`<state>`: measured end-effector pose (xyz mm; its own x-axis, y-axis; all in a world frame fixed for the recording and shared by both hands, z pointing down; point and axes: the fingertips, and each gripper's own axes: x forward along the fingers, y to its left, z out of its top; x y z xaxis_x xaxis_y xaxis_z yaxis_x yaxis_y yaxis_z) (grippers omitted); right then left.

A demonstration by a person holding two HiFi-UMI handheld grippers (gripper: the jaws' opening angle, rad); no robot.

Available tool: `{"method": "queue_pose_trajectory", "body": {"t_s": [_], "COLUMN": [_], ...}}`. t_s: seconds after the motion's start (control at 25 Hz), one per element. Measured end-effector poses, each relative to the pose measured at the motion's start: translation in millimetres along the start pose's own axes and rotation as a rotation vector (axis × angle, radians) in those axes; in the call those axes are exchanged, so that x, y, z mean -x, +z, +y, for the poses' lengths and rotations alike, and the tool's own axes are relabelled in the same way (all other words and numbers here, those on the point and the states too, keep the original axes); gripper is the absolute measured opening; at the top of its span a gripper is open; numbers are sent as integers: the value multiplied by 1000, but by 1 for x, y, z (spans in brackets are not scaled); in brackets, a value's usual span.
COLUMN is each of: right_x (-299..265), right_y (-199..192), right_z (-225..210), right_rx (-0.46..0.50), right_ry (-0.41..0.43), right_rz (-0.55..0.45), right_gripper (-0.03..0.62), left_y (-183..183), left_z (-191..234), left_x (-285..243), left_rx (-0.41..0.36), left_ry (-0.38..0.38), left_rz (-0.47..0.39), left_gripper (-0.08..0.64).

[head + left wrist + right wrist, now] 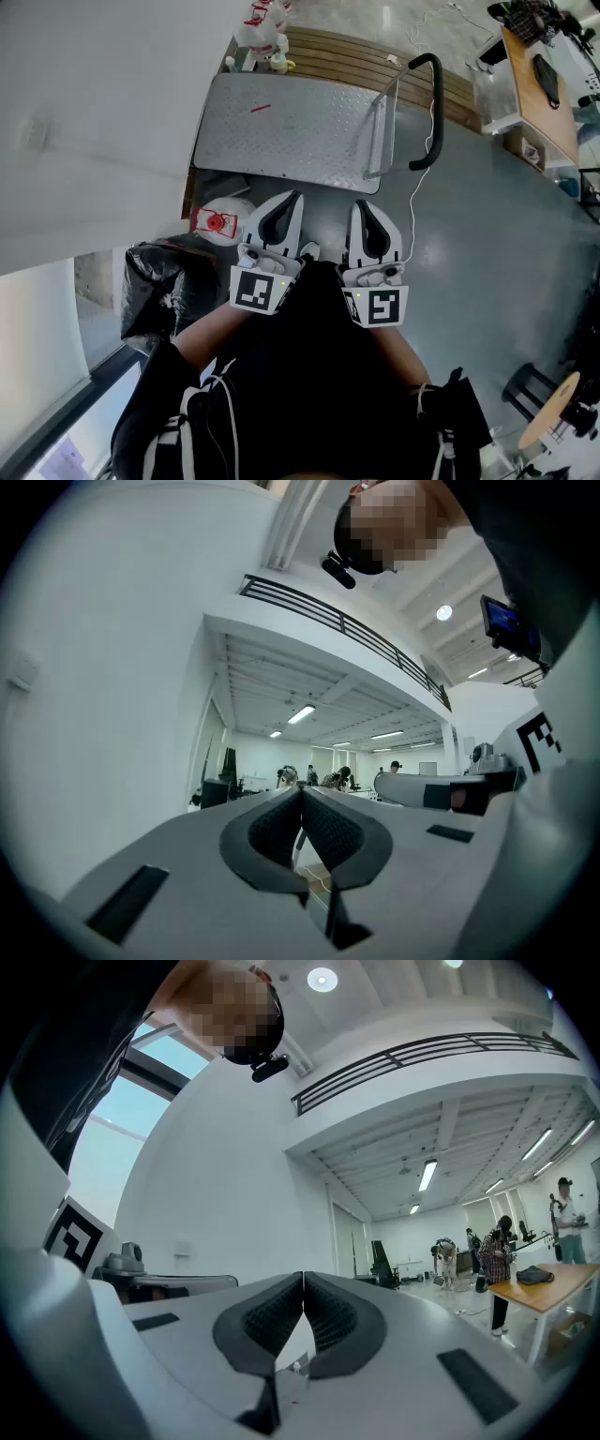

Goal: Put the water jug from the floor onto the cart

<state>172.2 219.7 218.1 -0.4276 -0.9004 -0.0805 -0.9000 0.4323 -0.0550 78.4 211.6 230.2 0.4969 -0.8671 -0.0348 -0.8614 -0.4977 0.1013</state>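
The grey floor (487, 216) fills the right of the head view, and a white wall (94, 122) fills the left. At 12 o'clock stands the cart (291, 131). Its checker-plate deck is bare and its black handle (427, 112) is at the 3 o'clock end, so the near long edge is free for loading. The person stands just short of that edge with arms tucked in, which I read as a ready stance before any reach.

A black bag (159, 281) slumps at 9 o'clock by the wall. The jug (223, 217) is on the floor at 10 o'clock, near the cart's near left corner, between the bag and the left gripper (281, 208), and it is not yet lifted. From above only its white top and a red label show. Its body and any grip are hidden, and I cannot tell whether it touches the bag.

The left gripper is held level, its jaws pressed together with nothing between them. The right gripper (373, 217), just beside it at 3 o'clock, is likewise closed and empty. Both gripper views look out across the hall, and neither shows the jug.

Some bottles (264, 33) stand at 11 o'clock beyond the cart, too small to read. A thin white cable (412, 202) trails down from the handle, and where it ends is unclear.
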Motion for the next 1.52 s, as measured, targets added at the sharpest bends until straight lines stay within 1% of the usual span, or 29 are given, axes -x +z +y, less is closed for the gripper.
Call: {"method": "queue_pose_trajectory", "body": {"t_s": [0.2,0.36,0.76,0.84,1.0,1.16,1.36,1.52], "right_x": [6,14,28,30,34,38,35,21], "right_y": [1,-1,-5,-7,-9,-13,-23,-33], "right_z": [2,5,16,18,21,21,28,29], "right_rx": [7,-22,-26,-26,-24,-33,-49,-67], "right_ry": [7,11,10,12,12,4,11,21], "right_rz": [-8,-16,-1,7,19,36,62,80], "right_gripper": [18,18,18,18,18,18,20,19], "left_y": [0,-2,-2,0,-5,-1,-10,-23], "left_z": [-4,-6,-7,-4,5,21,45,60], "left_x": [2,9,29,30,39,47,59,57], "left_rx": [8,11,28,34,31,32,25,35], "left_ry": [3,0,11,28,59,117,188,203], "left_rz": [-10,-15,-26,-37,-20,-27,19,52], "left_gripper": [17,17,17,17,17,17,18,17]}}
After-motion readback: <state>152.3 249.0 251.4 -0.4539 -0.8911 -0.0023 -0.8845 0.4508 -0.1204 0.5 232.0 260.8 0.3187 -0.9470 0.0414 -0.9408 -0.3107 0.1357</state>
